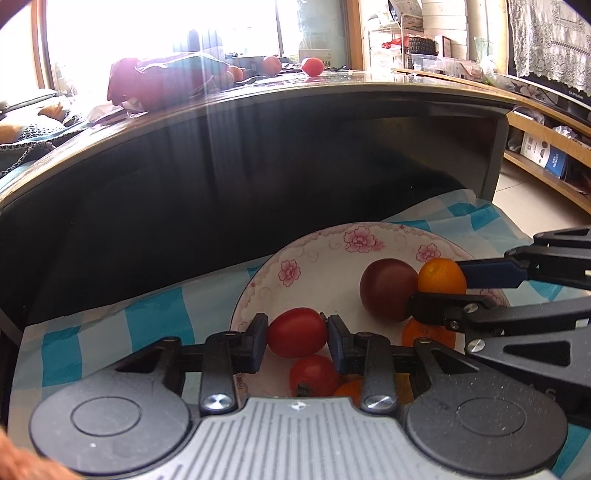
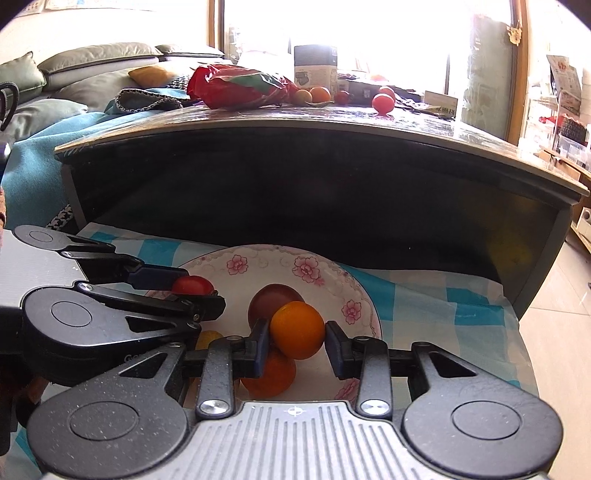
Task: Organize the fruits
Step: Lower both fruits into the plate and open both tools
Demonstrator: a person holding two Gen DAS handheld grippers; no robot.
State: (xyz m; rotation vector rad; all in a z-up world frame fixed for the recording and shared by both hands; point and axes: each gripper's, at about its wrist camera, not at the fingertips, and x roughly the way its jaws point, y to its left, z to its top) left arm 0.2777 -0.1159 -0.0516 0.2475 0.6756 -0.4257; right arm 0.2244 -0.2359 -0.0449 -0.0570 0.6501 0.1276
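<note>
Fruits: red tomato (image 1: 297,332) pinched in left tool (image 1: 297,338), orange kumquat (image 2: 297,329) in right tool (image 2: 297,341), over floral plate (image 1: 332,236); several plated, others on far tabletop (image 2: 424,122) remained.

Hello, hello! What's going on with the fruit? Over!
Left gripper shut on red tomato. Right gripper shut on small orange. Both over flowered plate, more fruit underneath. Nothing blocking.

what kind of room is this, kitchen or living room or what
Most likely a home living room. A sofa with grey cushions stands behind a low dark coffee table by a bright window, and the flowered plate of fruit sits on a checked cloth in front.
</note>
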